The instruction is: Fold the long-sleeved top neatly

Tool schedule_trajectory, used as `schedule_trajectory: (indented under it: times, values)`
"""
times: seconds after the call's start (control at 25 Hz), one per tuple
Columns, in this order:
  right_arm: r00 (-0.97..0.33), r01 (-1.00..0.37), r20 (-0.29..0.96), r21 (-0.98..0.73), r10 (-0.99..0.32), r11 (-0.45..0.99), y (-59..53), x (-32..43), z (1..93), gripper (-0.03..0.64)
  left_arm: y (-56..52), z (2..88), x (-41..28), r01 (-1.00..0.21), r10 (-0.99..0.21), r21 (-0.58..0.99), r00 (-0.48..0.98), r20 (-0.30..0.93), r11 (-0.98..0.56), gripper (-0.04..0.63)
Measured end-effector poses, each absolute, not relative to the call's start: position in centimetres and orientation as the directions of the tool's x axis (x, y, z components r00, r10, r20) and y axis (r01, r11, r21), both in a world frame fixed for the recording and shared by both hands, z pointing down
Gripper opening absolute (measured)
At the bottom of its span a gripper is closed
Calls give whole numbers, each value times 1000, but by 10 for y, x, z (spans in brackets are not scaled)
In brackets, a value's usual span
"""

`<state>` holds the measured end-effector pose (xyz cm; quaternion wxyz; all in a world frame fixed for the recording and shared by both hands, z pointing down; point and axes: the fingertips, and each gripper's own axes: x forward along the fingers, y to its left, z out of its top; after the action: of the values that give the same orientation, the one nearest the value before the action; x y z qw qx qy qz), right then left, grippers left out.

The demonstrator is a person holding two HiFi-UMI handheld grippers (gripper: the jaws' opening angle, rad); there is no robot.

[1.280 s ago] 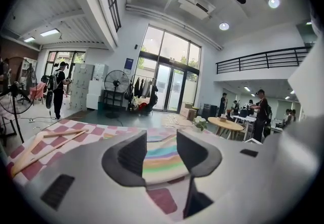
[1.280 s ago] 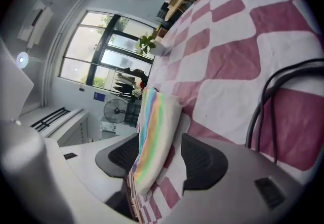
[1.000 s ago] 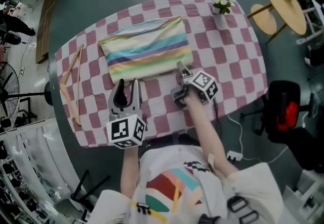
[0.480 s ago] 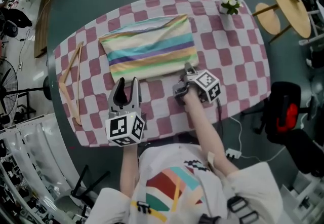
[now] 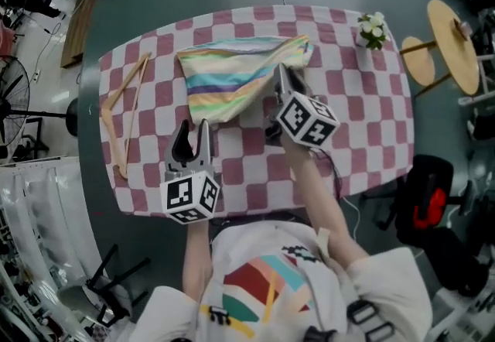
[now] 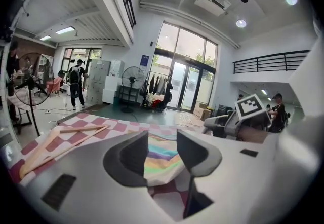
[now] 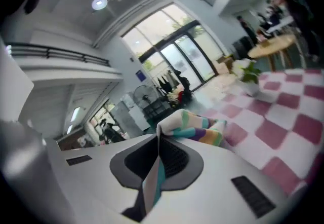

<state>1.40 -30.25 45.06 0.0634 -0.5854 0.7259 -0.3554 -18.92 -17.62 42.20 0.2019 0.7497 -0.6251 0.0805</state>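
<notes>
The striped long-sleeved top (image 5: 224,77) lies on the red-and-white checked table (image 5: 356,131), its near right part pulled up off the cloth. My right gripper (image 5: 280,79) is raised above the table and shut on that corner; its jaws have just been closing. In the right gripper view the fabric (image 7: 195,124) runs pinched between the two pads of that gripper (image 7: 158,154). My left gripper (image 5: 193,133) hovers just short of the top's near left edge, open, with nothing between its jaws. In the left gripper view, beyond my left gripper (image 6: 162,149), I see the top (image 6: 161,159).
A wooden hanger (image 5: 124,112) lies at the table's left end. A small pot of white flowers (image 5: 372,29) stands at the far right corner. Round wooden side tables (image 5: 455,46) and a black chair (image 5: 424,197) stand right of the table.
My right gripper has shut on the top's near right corner, rolled, and lifted it up and toward the far side, so the top now bunches. My left gripper has edged toward the top.
</notes>
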Motion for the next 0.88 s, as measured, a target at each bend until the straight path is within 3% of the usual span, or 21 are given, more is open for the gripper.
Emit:
schedule_trajectory:
  times: [0.12,0.2,0.36,0.48,0.56,0.88]
  values:
    - [-473,-861,309,-362,-825,358,-316,-60,420,14,-164,424,-219,-976,-920,211,133,368,-57,166]
    - [-586,-803,378,-158,-716,574,-302,-116,418,14,-153,429,-240,-975,-923,221,83,375,2,166]
    - [-643,-420,636,175,-427,891,-232,-193,478,14,-131,442,-272,-965,-916,238,-1,402,105,166]
    - [-553,-139,779,261,-294,955,-179,-205,541,14,-118,453,-284,-960,-904,237,-35,426,149,166]
    - [-493,-44,820,310,-291,950,-161,-203,574,14,-112,460,-288,-957,-897,238,-47,440,167,166]
    - [-493,-4,761,484,-422,875,-154,-208,591,14,-96,465,-286,-954,-892,231,-70,446,190,166]
